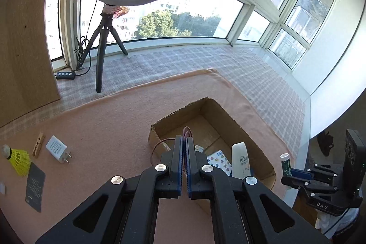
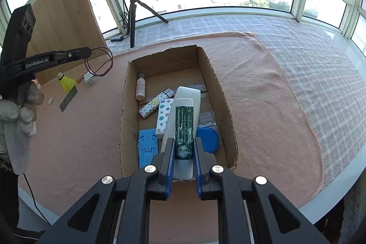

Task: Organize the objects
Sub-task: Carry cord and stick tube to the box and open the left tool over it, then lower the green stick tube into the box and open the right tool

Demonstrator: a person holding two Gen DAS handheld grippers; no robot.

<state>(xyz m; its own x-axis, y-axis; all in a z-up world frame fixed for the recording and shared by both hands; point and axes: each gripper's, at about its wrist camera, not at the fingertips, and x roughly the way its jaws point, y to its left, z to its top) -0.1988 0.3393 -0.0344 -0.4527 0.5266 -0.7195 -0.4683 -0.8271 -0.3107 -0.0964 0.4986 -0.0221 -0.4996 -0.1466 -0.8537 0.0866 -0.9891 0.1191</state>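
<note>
While both fingers carry loads above the cardboard box [image 2: 225, 107]: right gripper [image 2: 183, 150] clenched on green lip-balm tube [image 2: 184, 127], left gripper [image 1: 184, 148] clenched on thin cable loop [image 2: 99, 62]. Step: depositing. Next: lower over free box floor, release, avoid white bottle [image 2: 187, 95].

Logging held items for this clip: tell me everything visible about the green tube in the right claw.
The green tube is a small cylinder with a dark green label, worn and flaking, printed in white with what reads as "Lip Protectant", and a white cap at its far end. It looks like plastic. The right claw is shut on its lower part, both blue pads pressing its sides. It points away from the camera, held above the cardboard box, over a white bottle. The left view shows it upright-tilted.
</note>
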